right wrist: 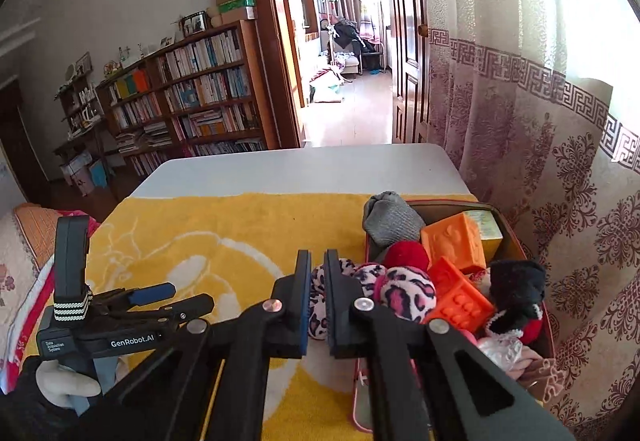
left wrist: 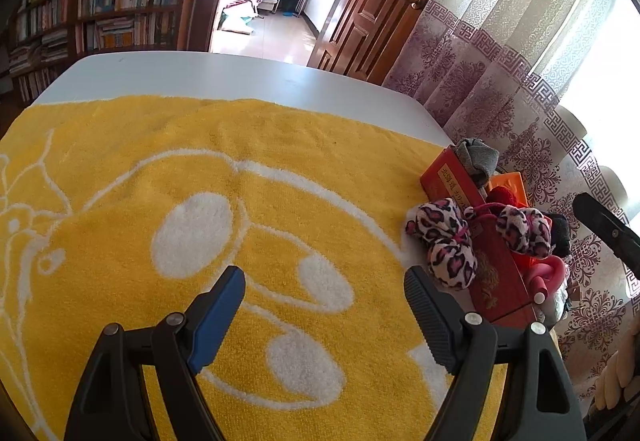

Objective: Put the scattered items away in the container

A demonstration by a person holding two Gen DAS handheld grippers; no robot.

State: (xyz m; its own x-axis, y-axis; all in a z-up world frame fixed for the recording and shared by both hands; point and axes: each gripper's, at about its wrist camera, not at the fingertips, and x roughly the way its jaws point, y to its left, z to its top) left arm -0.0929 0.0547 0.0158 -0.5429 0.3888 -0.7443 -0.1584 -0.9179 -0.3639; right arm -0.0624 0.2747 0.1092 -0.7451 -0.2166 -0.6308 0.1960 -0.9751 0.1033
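Observation:
A red box (left wrist: 496, 281) stands at the right edge of the yellow towel (left wrist: 200, 181), packed with a grey sock (right wrist: 390, 217), orange blocks (right wrist: 456, 241), a red ball (right wrist: 408, 255), a black sock (right wrist: 516, 289) and leopard-print plush pieces (right wrist: 404, 293). One leopard piece (left wrist: 444, 241) hangs over the box's left wall onto the towel. My right gripper (right wrist: 318, 265) hovers just left of the box, shut with nothing between its pads. My left gripper (left wrist: 324, 277) is open and empty over the bare towel, well left of the box.
The towel covers most of a white table (left wrist: 200, 77), with bare tabletop at its far end. Patterned curtains (right wrist: 540, 121) hang close behind the box on the right. A bookshelf (right wrist: 192, 97) and an open doorway (right wrist: 348, 81) lie beyond the table. A gloved hand (right wrist: 60, 381) holds the left gripper.

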